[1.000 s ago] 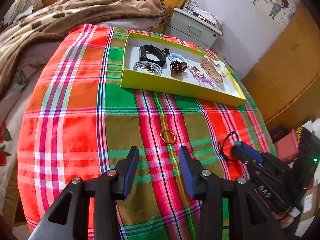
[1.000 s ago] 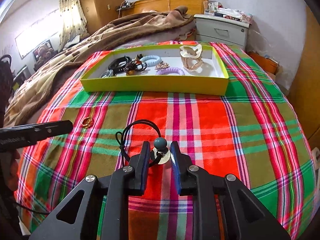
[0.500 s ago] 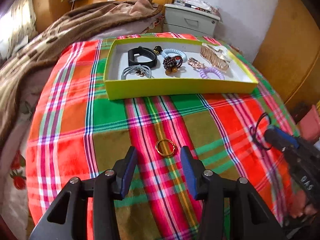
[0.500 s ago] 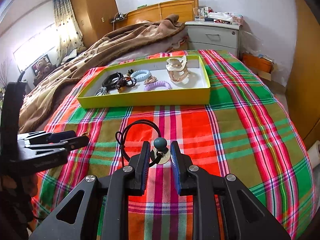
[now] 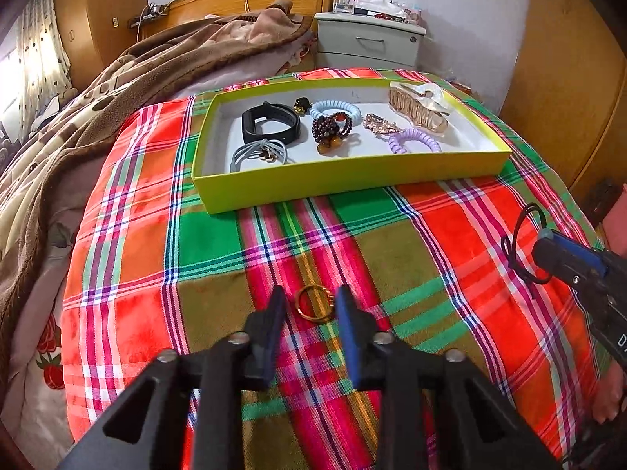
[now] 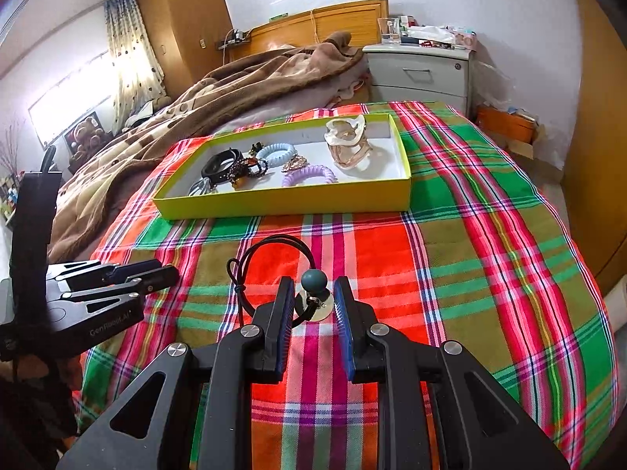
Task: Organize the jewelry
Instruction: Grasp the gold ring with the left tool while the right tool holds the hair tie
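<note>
A yellow-green tray [image 5: 352, 182] on the plaid bedspread holds a black band [image 5: 270, 123], a grey hair tie, a beaded bracelet [image 5: 331, 127], blue and purple coil ties and a clear hair claw [image 5: 417, 103]. A gold ring [image 5: 313, 305] lies on the cloth between the tips of my open left gripper [image 5: 307, 305]. My right gripper [image 6: 313, 301] is shut on a black cord hair tie [image 6: 270, 246] with a teal bead [image 6: 313, 278], held above the cloth. The tray also shows in the right wrist view [image 6: 282, 199].
A brown blanket [image 5: 98, 109] is heaped on the bed to the left. A grey nightstand [image 5: 368, 43] stands behind the tray, against the wall. A wooden wardrobe [image 5: 568, 78] is to the right. The bedspread drops off at the near and right edges.
My left gripper has moved forward and down, so the gold ring now lies between its fingertips. My right gripper has risen and drawn back slightly, still holding the black hair tie.
</note>
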The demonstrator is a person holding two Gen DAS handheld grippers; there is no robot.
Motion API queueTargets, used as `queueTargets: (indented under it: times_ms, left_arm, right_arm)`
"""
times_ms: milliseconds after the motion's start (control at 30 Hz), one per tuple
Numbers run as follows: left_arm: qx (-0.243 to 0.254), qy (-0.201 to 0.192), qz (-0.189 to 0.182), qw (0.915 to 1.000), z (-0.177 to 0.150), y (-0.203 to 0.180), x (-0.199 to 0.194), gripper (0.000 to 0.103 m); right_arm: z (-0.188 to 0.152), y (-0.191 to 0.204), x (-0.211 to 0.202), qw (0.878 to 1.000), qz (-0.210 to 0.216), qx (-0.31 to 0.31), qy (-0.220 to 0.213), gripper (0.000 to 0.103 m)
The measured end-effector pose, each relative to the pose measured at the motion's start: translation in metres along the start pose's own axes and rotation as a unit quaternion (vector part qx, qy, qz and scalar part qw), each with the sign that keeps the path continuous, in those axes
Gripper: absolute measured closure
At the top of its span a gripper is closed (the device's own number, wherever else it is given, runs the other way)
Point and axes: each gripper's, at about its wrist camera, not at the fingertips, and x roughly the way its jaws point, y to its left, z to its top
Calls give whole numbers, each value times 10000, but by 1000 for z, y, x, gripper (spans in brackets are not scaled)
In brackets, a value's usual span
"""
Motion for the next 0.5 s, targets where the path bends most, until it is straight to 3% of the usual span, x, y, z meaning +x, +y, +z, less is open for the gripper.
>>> queueTargets:
  times_ms: [500]
  left_arm:
    - [-210, -125, -236, 9994, 1, 8, -12, 80]
  right_arm:
    - [5, 2, -1, 10000, -49, -24, -46, 82]
